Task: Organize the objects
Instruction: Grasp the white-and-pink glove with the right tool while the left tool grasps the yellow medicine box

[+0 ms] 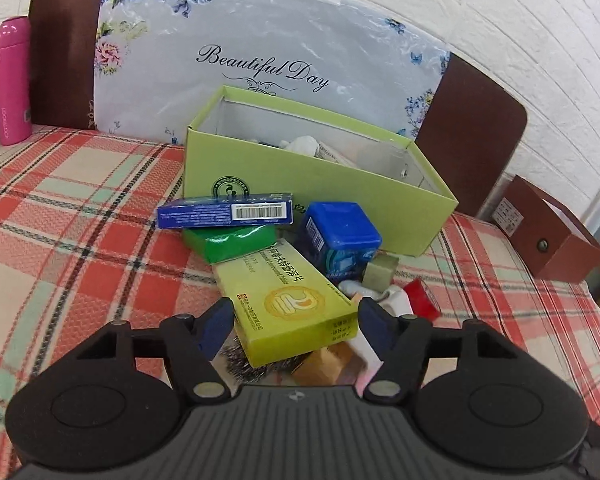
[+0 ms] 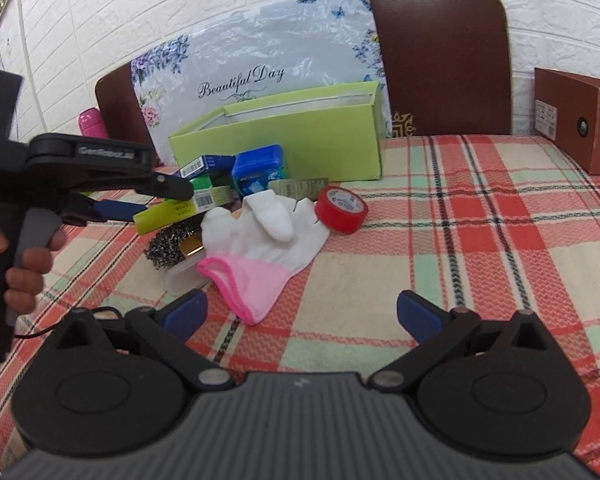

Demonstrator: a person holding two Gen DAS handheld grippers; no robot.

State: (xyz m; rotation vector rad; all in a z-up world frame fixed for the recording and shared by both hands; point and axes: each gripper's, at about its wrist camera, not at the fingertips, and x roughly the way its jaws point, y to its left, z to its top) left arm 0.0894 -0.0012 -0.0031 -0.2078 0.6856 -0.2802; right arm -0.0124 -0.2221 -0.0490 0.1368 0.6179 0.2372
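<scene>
My left gripper (image 1: 294, 314) has its jaws on both sides of a yellow-green medicine box (image 1: 288, 300), touching its near end; the box (image 2: 168, 214) looks raised above the pile. Behind it lie a dark blue carton (image 1: 224, 212), a green packet (image 1: 236, 242) and a blue square tub (image 1: 338, 236). An open light green box (image 1: 320, 184) with several items inside stands behind the pile. My right gripper (image 2: 302, 314) is open and empty above the plaid cloth, near a white and pink glove (image 2: 268, 240) and a red tape roll (image 2: 340, 210).
A steel-wool pad (image 2: 172, 246), a wooden block (image 1: 324, 364) and a clear lid lie under the pile. A pink bottle (image 1: 12, 80) stands far left. A brown cardboard box (image 2: 580, 120) sits at the right. A floral board (image 1: 260, 48) leans on the headboard.
</scene>
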